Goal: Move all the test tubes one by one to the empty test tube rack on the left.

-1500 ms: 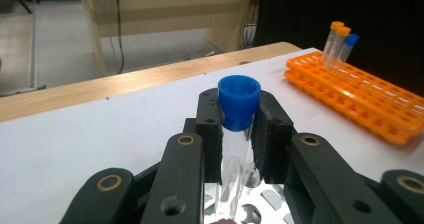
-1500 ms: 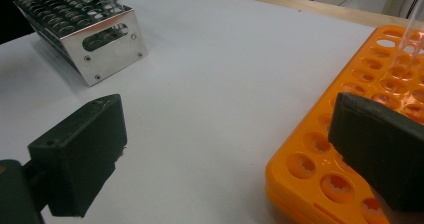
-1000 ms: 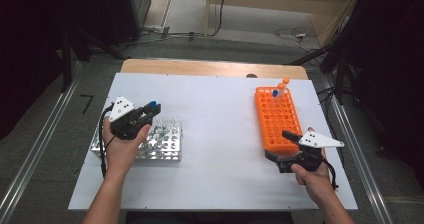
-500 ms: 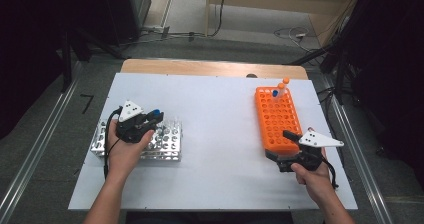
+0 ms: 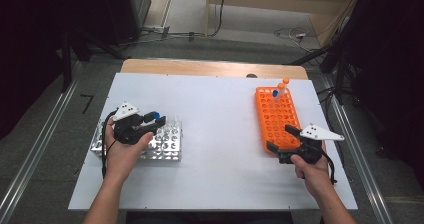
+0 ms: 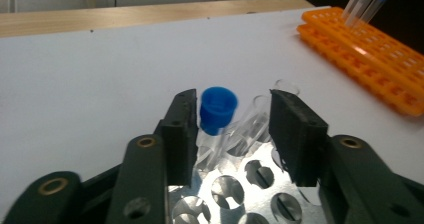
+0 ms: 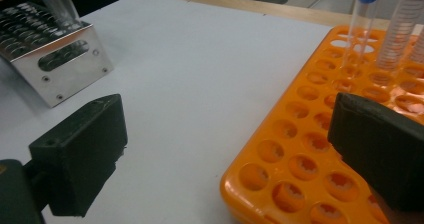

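white table point(image 5: 220, 114) lies open between both racks.

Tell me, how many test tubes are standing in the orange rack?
2. Both stand at the far end of the orange rack: a blue-capped tube and an orange-capped tube just behind it. Its other holes look empty.

No text, label, brand, number or sign can be read anywhere in these views, neither on the racks, the tubes, the grippers nor the table.
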`<move>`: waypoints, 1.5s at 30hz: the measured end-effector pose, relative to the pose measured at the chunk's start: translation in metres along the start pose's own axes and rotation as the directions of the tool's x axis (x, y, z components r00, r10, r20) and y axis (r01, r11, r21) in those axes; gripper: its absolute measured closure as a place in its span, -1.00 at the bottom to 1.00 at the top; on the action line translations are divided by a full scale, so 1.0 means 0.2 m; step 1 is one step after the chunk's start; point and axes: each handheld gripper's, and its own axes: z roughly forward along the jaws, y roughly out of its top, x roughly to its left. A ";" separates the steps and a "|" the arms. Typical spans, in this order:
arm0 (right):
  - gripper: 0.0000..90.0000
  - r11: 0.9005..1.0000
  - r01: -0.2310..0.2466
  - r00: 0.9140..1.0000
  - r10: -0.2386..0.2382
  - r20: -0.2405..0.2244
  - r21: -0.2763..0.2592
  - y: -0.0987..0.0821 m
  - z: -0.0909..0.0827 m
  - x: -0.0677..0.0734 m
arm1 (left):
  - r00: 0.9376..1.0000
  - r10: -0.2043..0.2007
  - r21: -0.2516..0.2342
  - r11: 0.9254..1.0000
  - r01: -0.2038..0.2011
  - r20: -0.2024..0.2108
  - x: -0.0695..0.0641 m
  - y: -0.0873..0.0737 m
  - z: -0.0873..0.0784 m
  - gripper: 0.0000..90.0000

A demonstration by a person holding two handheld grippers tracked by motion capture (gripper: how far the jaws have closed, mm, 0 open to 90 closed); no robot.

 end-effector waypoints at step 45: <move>0.52 0.970 -0.156 0.954 0.099 0.283 0.185 0.26 0.52 -0.37 | 0.989 0.029 -0.068 0.997 -0.019 0.148 -0.12 -0.05 -0.12 -0.96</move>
